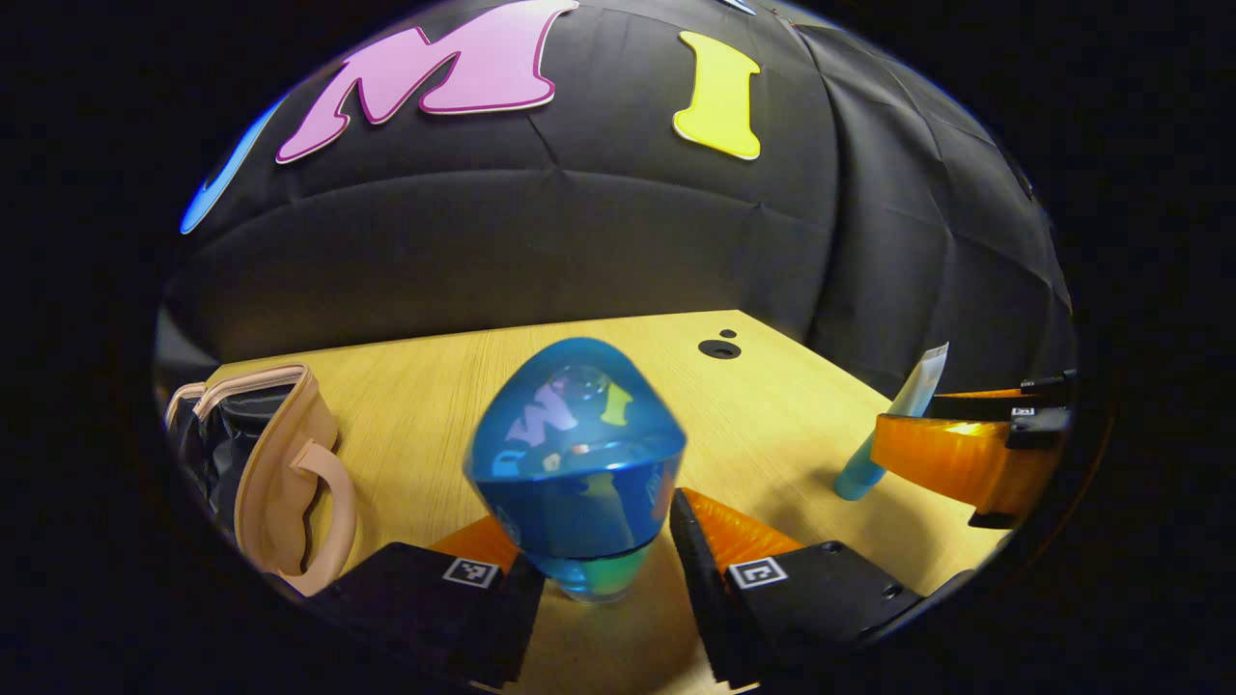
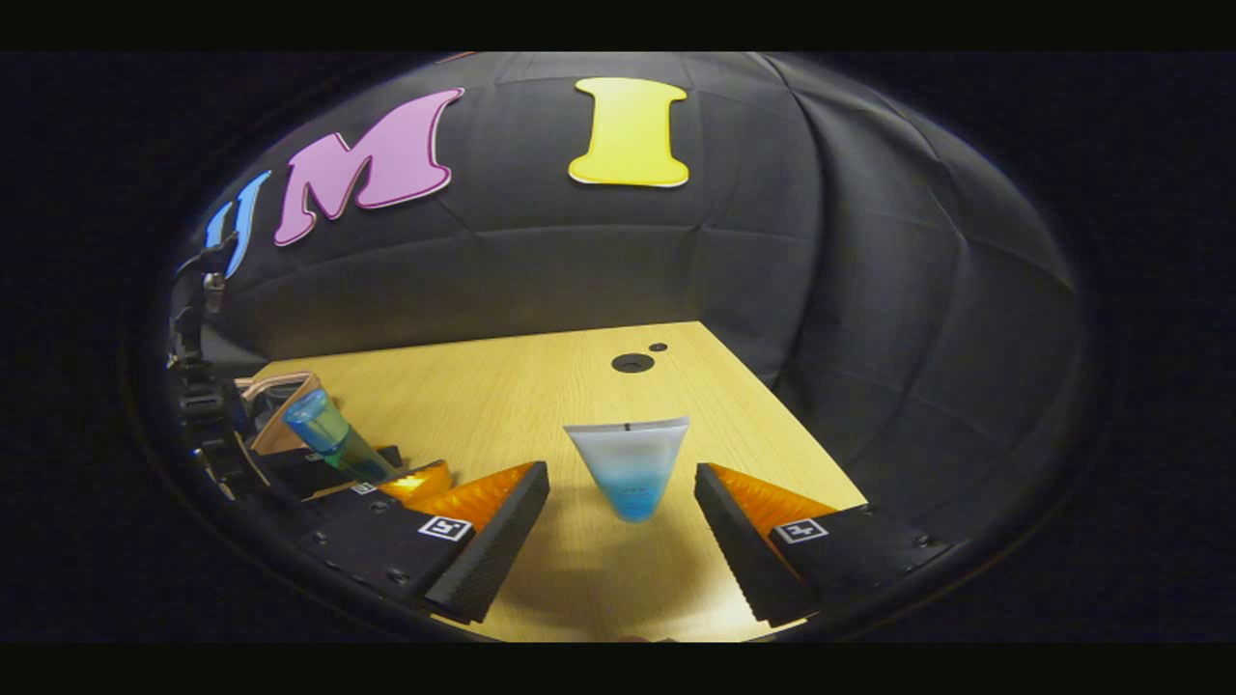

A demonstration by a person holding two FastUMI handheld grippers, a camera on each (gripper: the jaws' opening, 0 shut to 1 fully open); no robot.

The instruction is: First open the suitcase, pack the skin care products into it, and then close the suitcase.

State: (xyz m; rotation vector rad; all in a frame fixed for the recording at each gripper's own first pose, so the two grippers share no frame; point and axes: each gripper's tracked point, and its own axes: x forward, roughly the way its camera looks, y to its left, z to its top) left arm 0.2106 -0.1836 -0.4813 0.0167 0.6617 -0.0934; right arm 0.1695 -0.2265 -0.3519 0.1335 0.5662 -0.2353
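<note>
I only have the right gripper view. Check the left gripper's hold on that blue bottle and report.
Observer: In the left gripper view the blue bottle is tilted between the fingers of the left gripper. Both fingers press on its lower end.
Operator: Now give me the state of the suitcase.
Observer: The suitcase sits on the table to the left of the bottle. Its mouth is open and its dark lining shows.
Operator: Describe my tube from that side.
Observer: The tube leans, cap end down on the table, beside a finger of the right gripper.
</note>
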